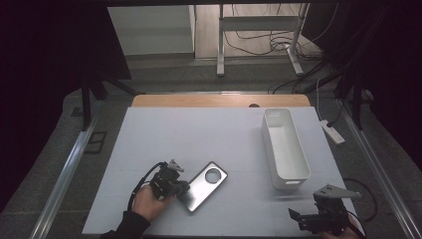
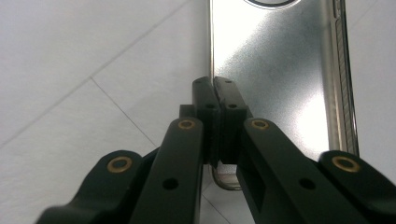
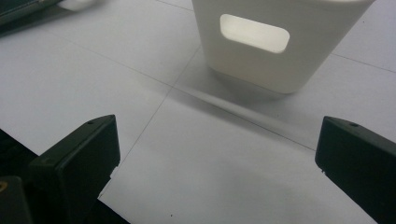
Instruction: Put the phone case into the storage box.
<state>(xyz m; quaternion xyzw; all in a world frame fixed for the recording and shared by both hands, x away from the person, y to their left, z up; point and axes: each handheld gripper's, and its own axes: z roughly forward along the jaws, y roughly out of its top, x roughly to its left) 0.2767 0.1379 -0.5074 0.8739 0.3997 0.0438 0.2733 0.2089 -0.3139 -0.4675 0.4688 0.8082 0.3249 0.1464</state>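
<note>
A: Starting at the left: the left gripper (image 1: 180, 188) sits low on the white table (image 1: 164, 134), its jaws pressed together at the near corner of the clear phone case (image 1: 205, 184).

B: Pinching the edge? In the left gripper view the pads (image 2: 219, 95) meet right at the case's long side, with the rim apparently between them, though the contact itself is hard to make out.

A: I'd judge so. The case lies flat, left of centre, its round camera hole pointing away from the hand.

B: So the grasp step is in hand. Next?

A: Probably a lift and a carry rightward to the white bin (image 1: 284, 148), keeping the thin rim from slipping.

B: And the right gripper (image 1: 318, 219)?

A: It hovers near the table's front right corner, jaws wide apart and empty, facing the bin's handle cutout (image 3: 254, 32).
</note>
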